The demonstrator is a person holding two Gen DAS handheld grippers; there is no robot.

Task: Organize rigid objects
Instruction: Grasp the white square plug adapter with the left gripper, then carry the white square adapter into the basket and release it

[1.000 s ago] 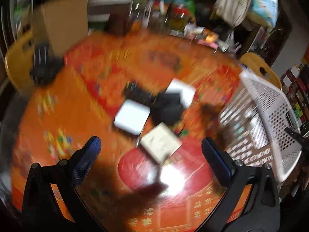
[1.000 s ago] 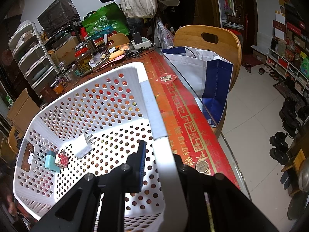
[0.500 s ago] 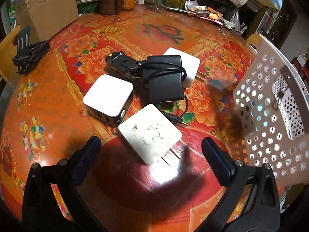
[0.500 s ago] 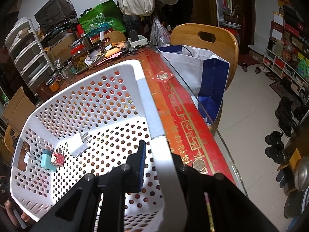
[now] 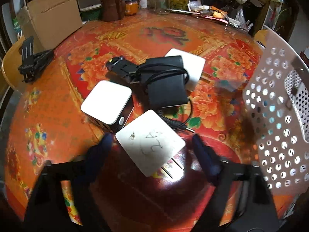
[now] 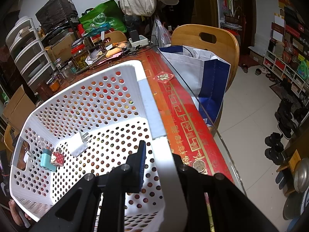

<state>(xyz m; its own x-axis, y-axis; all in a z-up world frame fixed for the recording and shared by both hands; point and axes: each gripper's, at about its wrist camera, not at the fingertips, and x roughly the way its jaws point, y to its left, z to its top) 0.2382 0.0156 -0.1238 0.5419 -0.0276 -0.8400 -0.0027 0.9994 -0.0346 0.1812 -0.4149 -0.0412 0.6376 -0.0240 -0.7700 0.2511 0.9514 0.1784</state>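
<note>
In the left wrist view my left gripper (image 5: 152,145) is open, one finger on each side of a white plug adapter with scribbles (image 5: 150,142) lying on the table. Behind it lie a white-topped charger cube (image 5: 107,102), a black adapter with coiled cable (image 5: 167,83), a small black clip (image 5: 120,66) and another white adapter (image 5: 193,65). My right gripper (image 6: 158,162) is shut on the rim of the white perforated basket (image 6: 148,100). Inside the basket lie a white plug (image 6: 79,142), a teal charger (image 6: 46,161) and a small red patterned cube (image 6: 57,159).
The basket also shows at the right of the left wrist view (image 5: 280,104). A black folded stand (image 5: 32,61) lies at the table's left edge, a cardboard box (image 5: 52,17) and jars (image 5: 177,0) at the back. A chair (image 6: 212,44) with a bag stands beyond the table edge.
My left gripper has moved forward and down, so its fingers now flank the scribbled white adapter and stand closer together. The right gripper keeps its hold on the basket rim.
</note>
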